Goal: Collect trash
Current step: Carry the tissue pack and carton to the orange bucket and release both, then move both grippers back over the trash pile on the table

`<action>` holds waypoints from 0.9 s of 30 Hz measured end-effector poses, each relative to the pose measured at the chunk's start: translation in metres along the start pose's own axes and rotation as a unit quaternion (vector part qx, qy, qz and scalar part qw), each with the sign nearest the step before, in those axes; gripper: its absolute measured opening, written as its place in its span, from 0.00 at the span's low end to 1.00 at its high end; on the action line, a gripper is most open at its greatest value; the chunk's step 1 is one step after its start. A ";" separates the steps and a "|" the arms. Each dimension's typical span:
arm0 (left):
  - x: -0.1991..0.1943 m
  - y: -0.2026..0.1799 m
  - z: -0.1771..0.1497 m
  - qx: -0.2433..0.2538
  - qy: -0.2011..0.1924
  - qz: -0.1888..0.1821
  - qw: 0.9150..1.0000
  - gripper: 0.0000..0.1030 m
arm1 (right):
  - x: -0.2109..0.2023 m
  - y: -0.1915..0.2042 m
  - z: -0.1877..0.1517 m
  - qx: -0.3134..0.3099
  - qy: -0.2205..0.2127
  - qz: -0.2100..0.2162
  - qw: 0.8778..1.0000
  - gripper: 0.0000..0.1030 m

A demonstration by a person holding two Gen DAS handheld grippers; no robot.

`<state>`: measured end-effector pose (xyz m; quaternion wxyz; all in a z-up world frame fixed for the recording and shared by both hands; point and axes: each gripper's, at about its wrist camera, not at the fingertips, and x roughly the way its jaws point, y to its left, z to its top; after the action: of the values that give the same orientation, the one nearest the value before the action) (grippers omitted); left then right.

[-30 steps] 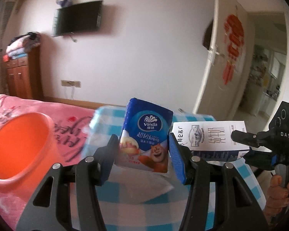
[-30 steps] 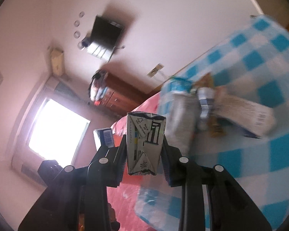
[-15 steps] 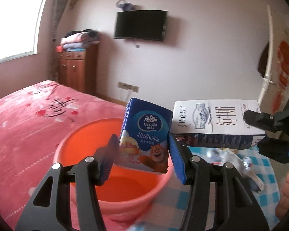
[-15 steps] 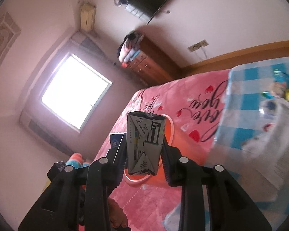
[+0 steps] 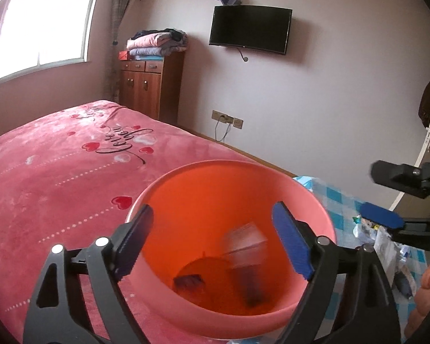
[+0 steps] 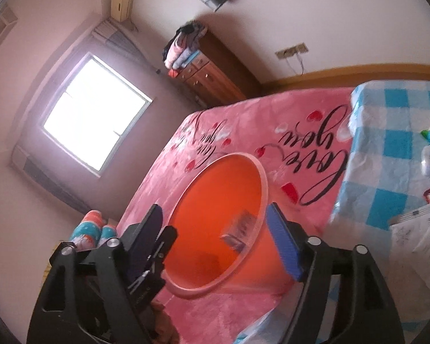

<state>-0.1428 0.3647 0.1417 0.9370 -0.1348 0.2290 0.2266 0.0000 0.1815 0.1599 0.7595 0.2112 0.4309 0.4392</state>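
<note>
Both grippers' jaws are opening, empty: left gripper (image 5: 212,246), right gripper (image 6: 215,243). A blurred light carton (image 5: 243,246) drops lower centre into the round orange plastic basin (image 5: 186,177). Remaining crinkly wrappers (image 5: 387,246) lower right look light; pinch their edges.

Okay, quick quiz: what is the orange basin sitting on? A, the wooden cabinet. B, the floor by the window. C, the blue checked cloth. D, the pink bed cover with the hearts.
D: the orange basin rests on the pink bed cover, beside the edge of the blue checked cloth; the wooden cabinet stands far off by the wall.
</note>
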 end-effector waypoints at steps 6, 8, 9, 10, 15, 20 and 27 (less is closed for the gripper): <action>-0.017 -0.004 -0.006 0.004 -0.037 -0.020 0.999 0.85 | -0.041 -0.006 -0.017 -0.039 -0.084 -0.064 0.994 0.87; -0.025 -0.013 -0.008 0.026 -0.052 -0.021 0.998 0.85 | -0.056 -0.010 -0.030 -0.053 -0.117 -0.089 0.988 0.89; -0.031 -0.020 -0.011 0.042 -0.062 -0.027 0.997 0.85 | -0.059 -0.013 -0.034 -0.055 -0.126 -0.096 0.986 0.91; -0.034 -0.024 -0.011 0.050 -0.066 -0.039 0.996 0.85 | -0.064 -0.017 -0.040 -0.055 -0.135 -0.102 0.984 0.92; -0.044 -0.042 -0.019 0.052 -0.060 -0.101 0.992 0.85 | -0.082 -0.037 -0.061 -0.050 -0.163 -0.122 0.978 0.92; -0.052 -0.068 -0.030 0.084 -0.045 -0.109 0.989 0.85 | -0.103 -0.053 -0.078 -0.062 -0.196 -0.151 0.967 0.95; -0.059 -0.096 -0.046 0.096 -0.033 -0.132 0.986 0.85 | -0.131 -0.078 -0.094 -0.071 -0.224 -0.179 0.955 0.95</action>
<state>-0.1597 0.2443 0.1458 0.9743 -0.0660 0.1986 0.0828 -0.0729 0.0243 0.1157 0.9158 0.1688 0.2483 0.2667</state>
